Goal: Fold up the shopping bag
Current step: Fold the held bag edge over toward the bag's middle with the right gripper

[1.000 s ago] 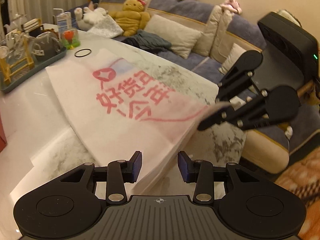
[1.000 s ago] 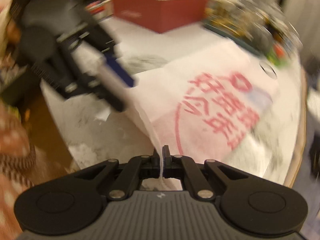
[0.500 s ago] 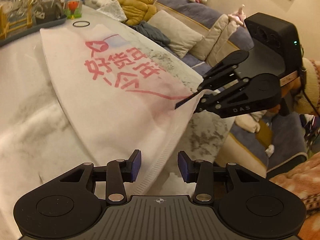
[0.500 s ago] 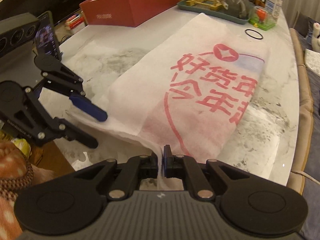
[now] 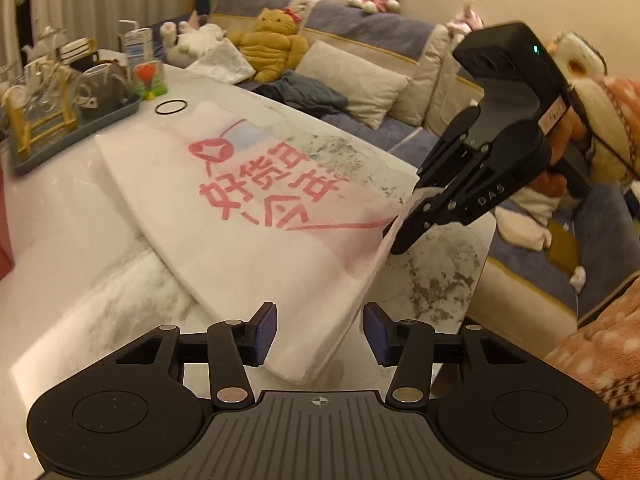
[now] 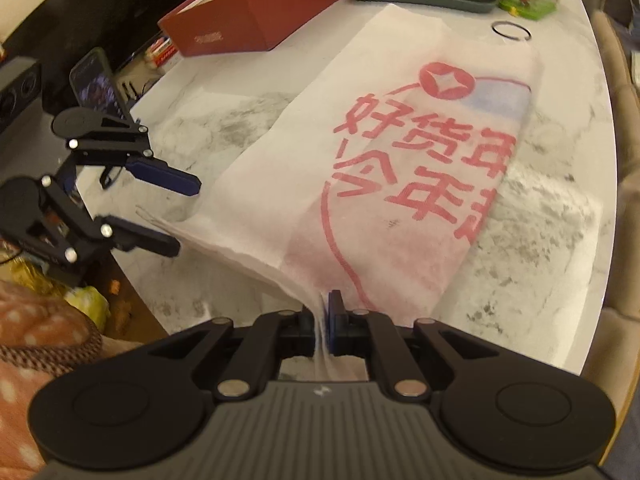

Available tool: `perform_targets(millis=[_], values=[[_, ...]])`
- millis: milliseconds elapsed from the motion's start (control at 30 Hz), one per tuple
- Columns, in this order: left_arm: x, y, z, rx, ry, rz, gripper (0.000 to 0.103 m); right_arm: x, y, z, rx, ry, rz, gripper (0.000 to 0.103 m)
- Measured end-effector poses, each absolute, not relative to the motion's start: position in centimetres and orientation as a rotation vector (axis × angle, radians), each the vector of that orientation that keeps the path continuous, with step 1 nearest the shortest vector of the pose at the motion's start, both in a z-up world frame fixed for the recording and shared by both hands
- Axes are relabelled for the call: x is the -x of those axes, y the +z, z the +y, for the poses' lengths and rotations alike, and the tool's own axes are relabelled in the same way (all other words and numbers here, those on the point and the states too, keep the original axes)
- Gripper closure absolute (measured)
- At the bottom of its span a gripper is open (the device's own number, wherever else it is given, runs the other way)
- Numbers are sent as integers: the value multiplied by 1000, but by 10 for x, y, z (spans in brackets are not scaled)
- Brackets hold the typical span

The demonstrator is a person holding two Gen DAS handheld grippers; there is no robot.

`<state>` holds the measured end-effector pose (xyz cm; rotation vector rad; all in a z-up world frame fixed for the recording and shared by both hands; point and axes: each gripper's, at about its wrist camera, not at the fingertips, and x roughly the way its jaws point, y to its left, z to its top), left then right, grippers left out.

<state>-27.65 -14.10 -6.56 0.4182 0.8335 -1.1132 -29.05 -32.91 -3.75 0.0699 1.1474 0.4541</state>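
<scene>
**Mia:** Where was the bag?

**Ben:** The thin white cloth shopping bag with red letters [image 6: 400, 168] lay flat on the white marble table [image 6: 552, 216]. Its near end hung a little off the table edge.

**Mia:** Was it heavy?

**Ben:** No, it looked very light and floppy, like soft paper cloth. It sagged wherever nothing held it up. I think it would bend easily and keep a crease, but it could slide on that smooth table.

**Mia:** Who had hold of it?

**Ben:** The right gripper [image 6: 322, 312] had its jaws pinched tight on one near corner. The left gripper [image 5: 318, 330] sat at the other near corner, with its jaws opening. The bag's edge lay between them, but the blue pads [image 5: 265, 330] did not press on it.

**Mia:** Where is the best place to grab?

**Ben:** At the two near corners, I think, right on the edge. Then the whole end lifts evenly.

**Mia:** What else was there?

**Ben:** A dark red cardboard box [image 6: 256, 16], a thin black ring [image 5: 170, 107], and a grey-green tray of glass things [image 5: 100, 118] at the far end.
</scene>
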Motion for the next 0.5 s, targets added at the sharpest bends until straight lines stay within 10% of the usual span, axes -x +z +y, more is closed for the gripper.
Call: perform_targets(millis=[500], values=[[256, -87, -131, -249, -1147, 1121, 65, 289, -35, -329, -168, 478, 1191, 89]])
